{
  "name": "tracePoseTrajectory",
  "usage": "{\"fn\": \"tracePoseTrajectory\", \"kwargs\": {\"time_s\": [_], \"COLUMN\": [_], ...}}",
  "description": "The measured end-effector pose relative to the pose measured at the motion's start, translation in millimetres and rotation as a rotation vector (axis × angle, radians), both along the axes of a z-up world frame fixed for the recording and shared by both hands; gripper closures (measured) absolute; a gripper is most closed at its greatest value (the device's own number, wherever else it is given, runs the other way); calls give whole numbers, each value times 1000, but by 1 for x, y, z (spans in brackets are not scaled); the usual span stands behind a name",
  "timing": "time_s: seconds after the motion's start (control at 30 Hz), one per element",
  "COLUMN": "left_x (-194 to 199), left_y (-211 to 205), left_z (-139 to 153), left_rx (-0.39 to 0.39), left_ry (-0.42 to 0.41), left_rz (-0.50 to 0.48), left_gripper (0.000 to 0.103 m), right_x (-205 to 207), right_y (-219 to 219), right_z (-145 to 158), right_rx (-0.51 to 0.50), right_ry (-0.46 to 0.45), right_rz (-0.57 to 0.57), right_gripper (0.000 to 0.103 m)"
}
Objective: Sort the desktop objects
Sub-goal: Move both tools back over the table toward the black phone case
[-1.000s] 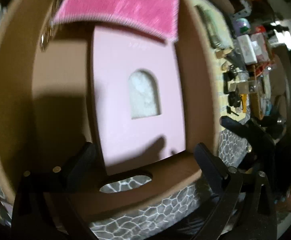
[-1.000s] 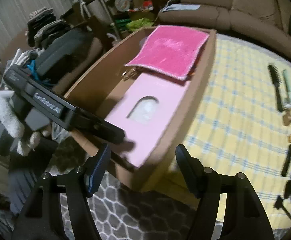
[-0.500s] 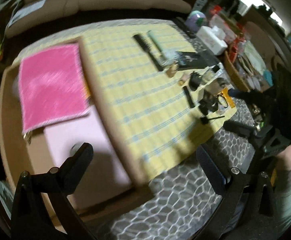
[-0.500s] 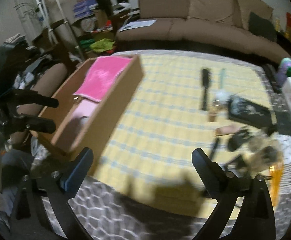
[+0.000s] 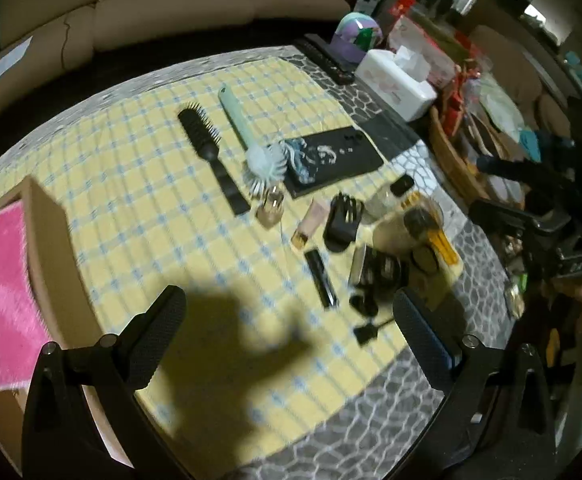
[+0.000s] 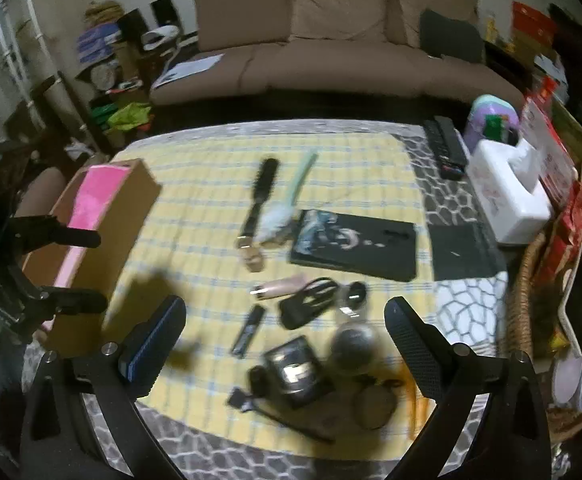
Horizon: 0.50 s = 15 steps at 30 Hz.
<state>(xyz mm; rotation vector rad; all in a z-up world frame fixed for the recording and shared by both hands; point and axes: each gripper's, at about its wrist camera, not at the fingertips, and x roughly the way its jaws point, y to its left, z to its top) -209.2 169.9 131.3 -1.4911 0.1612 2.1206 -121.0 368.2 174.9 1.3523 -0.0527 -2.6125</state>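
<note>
Now both my grippers, left gripper (image 5: pixel 289 330) and right gripper (image 6: pixel 285 330), hang spread and empty. That readies them for the clutter, the hair clip (image 6: pixel 305 308) and tube (image 6: pixel 279 285), bound for the cardboard box (image 6: pixel 123 236).

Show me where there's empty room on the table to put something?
Bare yellow checked cloth lies between the brown cardboard box and the black round hairbrush. It is crowded around the black claw hair clip and nearby cosmetics.

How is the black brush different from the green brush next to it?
The black hairbrush is dark all over, and the green brush is pale mint with a fluffy white head. The black hairbrush has short bristles around its far end, while the green brush's bristles fan out at its near end. Both are long, thin, and lie flat on the yellow checked cloth.
</note>
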Motion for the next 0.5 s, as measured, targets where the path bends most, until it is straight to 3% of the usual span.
{"fn": "tracePoseTrajectory", "kwargs": {"time_s": [0.33, 0.5], "left_x": [-8, 6], "left_y": [33, 40], "left_z": [-37, -55], "left_rx": [20, 75], "left_ry": [6, 6], "left_rz": [-37, -43], "left_gripper": [0, 0], "right_x": [-7, 11], "right_y": [48, 56], "right_z": [-29, -37], "right_rx": [-52, -143], "right_ry": [-18, 21], "right_rz": [-50, -58], "right_gripper": [2, 2]}}
